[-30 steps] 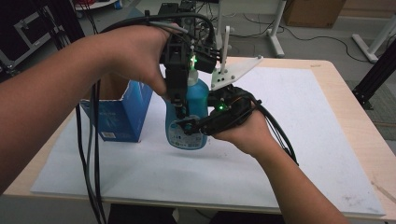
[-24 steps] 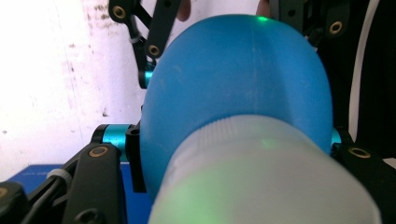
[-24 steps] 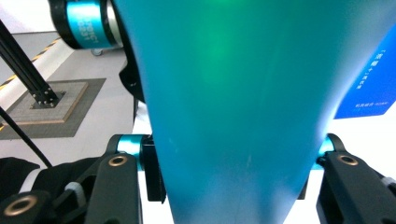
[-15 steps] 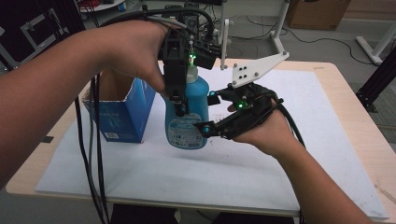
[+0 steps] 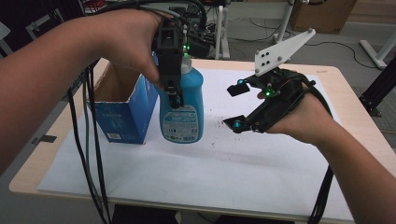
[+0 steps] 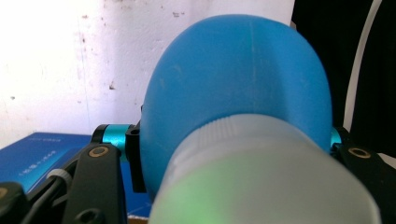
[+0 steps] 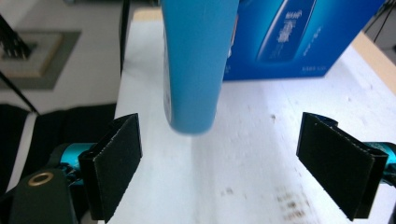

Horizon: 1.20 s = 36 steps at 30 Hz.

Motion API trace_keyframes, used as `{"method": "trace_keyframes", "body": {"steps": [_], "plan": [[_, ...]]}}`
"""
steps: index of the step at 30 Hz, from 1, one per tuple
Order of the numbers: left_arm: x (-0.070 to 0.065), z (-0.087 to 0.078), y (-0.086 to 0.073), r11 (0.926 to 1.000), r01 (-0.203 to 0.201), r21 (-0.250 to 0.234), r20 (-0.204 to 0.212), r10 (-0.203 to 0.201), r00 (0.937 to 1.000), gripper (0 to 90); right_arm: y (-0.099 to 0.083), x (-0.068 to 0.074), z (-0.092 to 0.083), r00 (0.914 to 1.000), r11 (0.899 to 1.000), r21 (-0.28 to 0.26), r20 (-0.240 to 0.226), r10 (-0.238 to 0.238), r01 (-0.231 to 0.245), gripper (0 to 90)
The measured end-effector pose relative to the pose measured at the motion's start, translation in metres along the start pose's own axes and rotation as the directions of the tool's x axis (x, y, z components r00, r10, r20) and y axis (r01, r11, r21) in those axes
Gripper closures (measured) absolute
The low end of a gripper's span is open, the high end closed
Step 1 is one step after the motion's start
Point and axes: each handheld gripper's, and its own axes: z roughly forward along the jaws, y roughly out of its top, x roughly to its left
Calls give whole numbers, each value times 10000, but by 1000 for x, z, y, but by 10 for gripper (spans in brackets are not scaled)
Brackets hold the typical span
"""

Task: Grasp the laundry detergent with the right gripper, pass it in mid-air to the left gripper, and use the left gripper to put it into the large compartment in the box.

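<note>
Above the white sheet (image 5: 233, 172) that covers the worktop (image 5: 359, 112), the blue bottle (image 5: 183, 112) hangs upright in the left gripper (image 5: 171, 91). This gripper comes from above and is closed on the upper part of the bottle, just under the pale cap (image 6: 261, 182); in the left gripper view its black jaws press on both sides of the blue shoulder. The bottom of the bottle (image 7: 191, 70) seems to be a little above the sheet, though from the high view it is hard to be sure that it is fully free of it. The bottle is just beside the open blue box (image 5: 123, 109), which stands on the sheet at its left.

The right gripper (image 5: 236, 106) is near the bottle at the right, apart from it, and its jaws have just been opening. They stand wide now and nothing is between the pads (image 7: 114, 163); the bottle is farther off in front of them.

As far as the pictures show, the bottle is already out of the box and is carried by one gripper alone. What seems to be left is to set it down somewhere on the sheet and to release it; the place for this cannot be told from here.
</note>
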Motion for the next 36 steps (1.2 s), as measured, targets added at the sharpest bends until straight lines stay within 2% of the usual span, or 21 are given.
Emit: {"method": "trace_keyframes", "body": {"steps": [3, 5, 6, 7, 8, 9, 14, 16, 19, 24, 25, 26, 29, 30, 32, 33, 34, 35, 36], "plan": [[2, -2, -4, 9999, 157, 30, 14, -157, 9999, 398, 3, -1, -2, 9996, 9975, 645, -79, -288, 293, 123], [3, -4, -6, 9997, 230, 10, -13, -230, 9997, 398, 3, -1, -3, 9995, 9966, 767, -78, -303, 309, 123], [3, -5, -8, 9995, 325, -22, -9, -325, 9995, 398, 3, -3, -5, 9993, 9926, 1160, -144, -345, 359, 122], [4, -7, -9, 9992, 395, -28, -22, -395, 9992, 398, 3, -3, -5, 9993, 9926, 1160, -144, -345, 359, 122], [6, -12, -12, 9984, 565, -98, -22, -565, 9984, 398, 4, -3, -6, 9991, 9873, 1540, -165, -378, 399, 121], [6, -12, -12, 9984, 565, -98, -22, -565, 9984, 398, 4, -3, -6, 9990, 9860, 1613, -198, -398, 424, 115], [13, -34, -24, 9939, 971, -530, -119, -978, 9951, 398, 6, -3, -5, 9986, 9773, 2057, -260, -471, 515, 95], [15, -42, -28, 9904, 1210, -665, -159, -1223, 9924, 398, 6, -3, -4, 9986, 9745, 2179, -177, -505, 531, 32], [20, -53, -35, 9842, 1629, -691, -196, -1646, 9862, 398, 5, -4, -4, 9989, 9682, 2459, -214, -413, 453, 33], [28, -70, -52, 9674, 2401, -805, -207, -2425, 9699, 397, 4, -4, -4, 9985, 9623, 2665, -259, -490, 542, 31], [28, -70, -52, 9674, 2401, -805, -207, -2425, 9699, 398, 4, -4, -4, 9985, 9623, 2665, -259, -490, 542, 31], [30, -75, -58, 9562, 2788, -887, -170, -2814, 9595, 398, 4, -4, -4, 9984, 9616, 2687, -261, -506, 557, 26], [37, -86, -73, 9348, 3430, -926, -200, -3461, 9380, 398, 4, -5, -6, 9983, 9579, 2813, -134, -561, 576, 7], [38, -89, -76, 9241, 3702, -945, -213, -3737, 9273, 397, 4, -5, -6, 9983, 9576, 2819, -165, -568, 591, 7], [42, -94, -85, 8950, 4367, -912, -200, -4401, 8977, 397, 4, -5, -8, 9981, 9562, 2863, -136, -595, 609, 7], [42, -94, -85, 8950, 4367, -912, -200, -4401, 8977, 397, 4, -5, -8, 9981, 9562, 2863, -136, -595, 609, 7], [44, -96, -89, 8773, 4712, -912, -201, -4747, 8799, 397, 4, -5, -8, 9981, 9552, 2894, -150, -605, 623, 6], [48, -98, -97, 8453, 5269, -884, -242, -5307, 8472, 397, 4, -5, -9, 9981, 9538, 2940, -185, -582, 611, 6], [51, -99, -102, 8172, 5703, -835, -257, -5738, 8186, 397, 4, -5, -9, 9981, 9523, 2987, -201, -587, 620, 6]]}}
